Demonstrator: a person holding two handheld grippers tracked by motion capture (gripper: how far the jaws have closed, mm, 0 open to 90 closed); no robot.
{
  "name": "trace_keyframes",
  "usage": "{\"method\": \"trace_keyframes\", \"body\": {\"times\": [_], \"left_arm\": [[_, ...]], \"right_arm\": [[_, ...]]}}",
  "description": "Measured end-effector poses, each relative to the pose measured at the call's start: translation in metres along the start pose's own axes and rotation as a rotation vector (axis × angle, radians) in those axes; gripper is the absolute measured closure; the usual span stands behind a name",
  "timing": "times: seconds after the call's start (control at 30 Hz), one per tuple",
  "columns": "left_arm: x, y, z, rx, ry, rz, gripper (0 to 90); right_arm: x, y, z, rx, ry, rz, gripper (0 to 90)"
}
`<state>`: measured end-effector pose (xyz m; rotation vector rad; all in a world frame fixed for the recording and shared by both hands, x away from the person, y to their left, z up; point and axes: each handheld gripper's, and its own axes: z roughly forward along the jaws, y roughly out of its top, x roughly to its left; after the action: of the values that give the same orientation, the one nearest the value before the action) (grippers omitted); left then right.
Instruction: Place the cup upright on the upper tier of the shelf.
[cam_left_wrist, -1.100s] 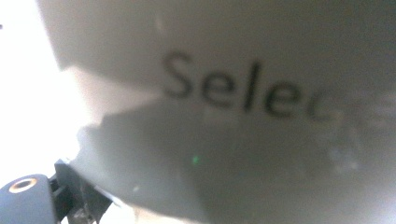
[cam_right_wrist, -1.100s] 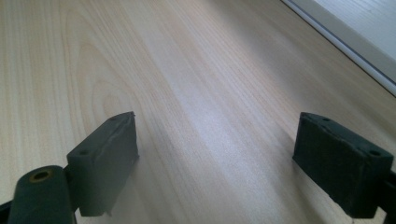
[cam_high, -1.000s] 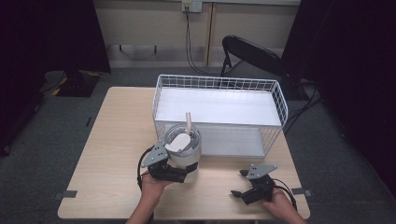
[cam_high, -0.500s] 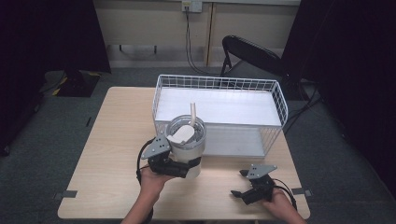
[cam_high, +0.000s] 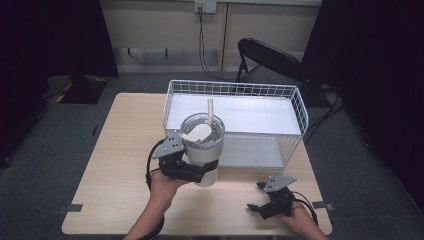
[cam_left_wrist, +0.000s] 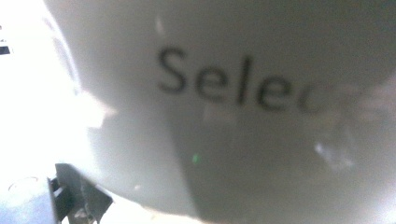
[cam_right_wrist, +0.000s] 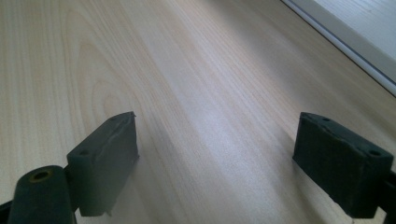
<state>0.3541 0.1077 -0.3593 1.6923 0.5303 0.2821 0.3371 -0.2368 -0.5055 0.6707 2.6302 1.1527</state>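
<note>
Left gripper (cam_high: 200, 172) is clamping a white tumbler (cam_high: 201, 150) around its lower body, jaws closed on it. Tumbler is sitting upright in the grip, clear lid on top, a pale straw (cam_high: 211, 111) sticking up through the lid. It is being held just in front of the white wire basket (cam_high: 299, 102), at the basket's near-left corner, and appears to be off the table (cam_high: 120, 165); bottom edge of the tumbler is hard to separate from the tabletop from above.

Left gripper view is showing the tumbler wall (cam_left_wrist: 243, 116) pressed right up to the lens, blurred, with dark lettering reading "Selec" across it.

Right gripper (cam_high: 260, 197) is resting low over the table, in front of the basket's near-right corner, well apart from the tumbler. Its jaws are standing wide apart, nothing between them. Right gripper view is showing bare wood grain between the two black pads (cam_right_wrist: 105, 158), and the basket's white base edge (cam_right_wrist: 345, 44) running across the upper right.

Basket is sitting toward the far side of the table. A black folding chair (cam_high: 270, 60) is standing behind the basket, off the table.
</note>
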Motion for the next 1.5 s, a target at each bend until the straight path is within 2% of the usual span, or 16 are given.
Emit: {"method": "trace_keyframes", "body": {"times": [0.23, 0.5, 0.77, 0.97, 1.17, 1.5], "left_arm": [[0.001, 0.015, 0.000, 0.001, -0.010, -0.007, 8.7], [0.000, 0.035, 0.000, 0.023, -0.015, 0.004, 8.7], [-0.001, 0.054, -0.001, 0.018, -0.048, -0.004, 8.7], [-0.002, 0.071, -0.002, 0.017, -0.046, 0.014, 8.7], [-0.003, 0.087, -0.002, 0.008, -0.055, 0.010, 8.7], [-0.004, 0.106, 0.004, 0.025, -0.051, 0.007, 8.7]], "right_arm": [[0.000, 0.000, 0.000, 0.000, 0.000, 0.000, 13.2], [0.000, 0.000, 0.000, -0.001, 0.000, -0.001, 13.2], [0.000, 0.000, 0.000, 0.000, 0.000, 0.000, 13.1], [0.000, 0.000, 0.000, -0.002, -0.001, -0.001, 13.2], [0.000, 0.000, 0.000, -0.002, -0.001, -0.001, 13.1], [0.000, 0.000, 0.000, -0.002, -0.001, -0.001, 13.2]]}}
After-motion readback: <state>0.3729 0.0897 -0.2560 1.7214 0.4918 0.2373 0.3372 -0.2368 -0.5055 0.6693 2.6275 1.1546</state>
